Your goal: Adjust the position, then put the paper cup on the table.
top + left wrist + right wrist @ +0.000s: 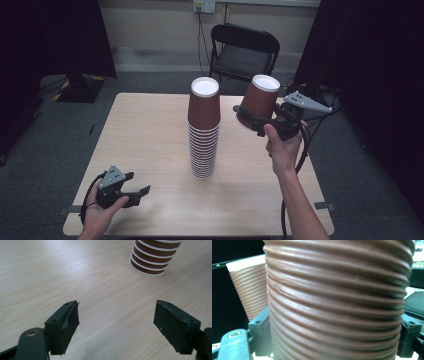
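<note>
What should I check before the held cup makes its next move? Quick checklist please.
1. Right gripper clamped on the single cup: ok.
2. Cup upside down like the stack: ok, white base up, though tilted.
3. Stack of cups upright on the table: ok.
4. Cup lined up over the stack: not ok, it is off to the stack's right.
5. Left gripper open, apart from the stack: ok.

Both grippers, left gripper [131, 192] and right gripper [254, 120], are black, each topped by a grey three-cornered plate, trailing black cables; forearms bare.
</note>
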`<control>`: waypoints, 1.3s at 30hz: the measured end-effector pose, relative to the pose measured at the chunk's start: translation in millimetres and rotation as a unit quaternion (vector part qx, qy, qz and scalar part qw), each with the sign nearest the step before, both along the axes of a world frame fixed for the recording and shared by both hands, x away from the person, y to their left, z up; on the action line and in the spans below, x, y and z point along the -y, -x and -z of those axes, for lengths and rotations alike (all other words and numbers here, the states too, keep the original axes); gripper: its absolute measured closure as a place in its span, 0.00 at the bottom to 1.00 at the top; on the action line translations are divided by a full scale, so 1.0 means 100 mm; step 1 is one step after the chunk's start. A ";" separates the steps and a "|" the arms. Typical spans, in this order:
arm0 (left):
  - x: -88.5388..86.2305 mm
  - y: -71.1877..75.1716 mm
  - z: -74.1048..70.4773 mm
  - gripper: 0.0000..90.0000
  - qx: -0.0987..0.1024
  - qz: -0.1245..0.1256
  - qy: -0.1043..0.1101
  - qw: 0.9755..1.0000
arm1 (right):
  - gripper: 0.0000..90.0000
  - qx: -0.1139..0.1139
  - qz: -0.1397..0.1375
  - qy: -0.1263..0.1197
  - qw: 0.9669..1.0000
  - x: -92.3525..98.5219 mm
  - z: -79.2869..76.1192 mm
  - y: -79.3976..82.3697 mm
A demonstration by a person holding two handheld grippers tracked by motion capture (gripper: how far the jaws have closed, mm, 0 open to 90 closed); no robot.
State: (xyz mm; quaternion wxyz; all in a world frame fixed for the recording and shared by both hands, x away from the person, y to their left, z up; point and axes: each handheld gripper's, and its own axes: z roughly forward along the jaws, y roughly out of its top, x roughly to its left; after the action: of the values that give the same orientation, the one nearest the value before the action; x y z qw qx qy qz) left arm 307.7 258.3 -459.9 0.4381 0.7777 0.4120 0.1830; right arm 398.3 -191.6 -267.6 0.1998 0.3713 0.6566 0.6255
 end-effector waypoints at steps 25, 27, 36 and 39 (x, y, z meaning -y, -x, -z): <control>0.08 0.04 -0.02 0.24 0.046 0.005 0.051 0.998 | 0.15 -0.055 -0.020 0.001 0.998 -0.02 0.58 0.18; 0.10 0.05 -0.03 0.24 0.048 0.010 0.057 0.997 | 0.15 -0.060 -0.024 -0.004 0.998 -0.04 0.63 0.21; 0.32 0.11 -0.14 0.24 0.062 0.045 0.059 0.995 | 0.15 -0.073 -0.044 -0.022 0.996 -0.12 0.80 0.34; 0.41 0.07 -0.21 0.21 0.069 0.056 0.059 0.994 | 0.15 -0.074 -0.046 -0.028 0.996 -0.12 0.83 0.37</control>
State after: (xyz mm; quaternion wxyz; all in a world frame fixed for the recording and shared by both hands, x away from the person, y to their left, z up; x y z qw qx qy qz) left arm 300.9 217.5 -439.3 0.5206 0.7577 0.3464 0.1868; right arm 361.0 -179.7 -350.3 0.1112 0.3915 0.6684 0.6225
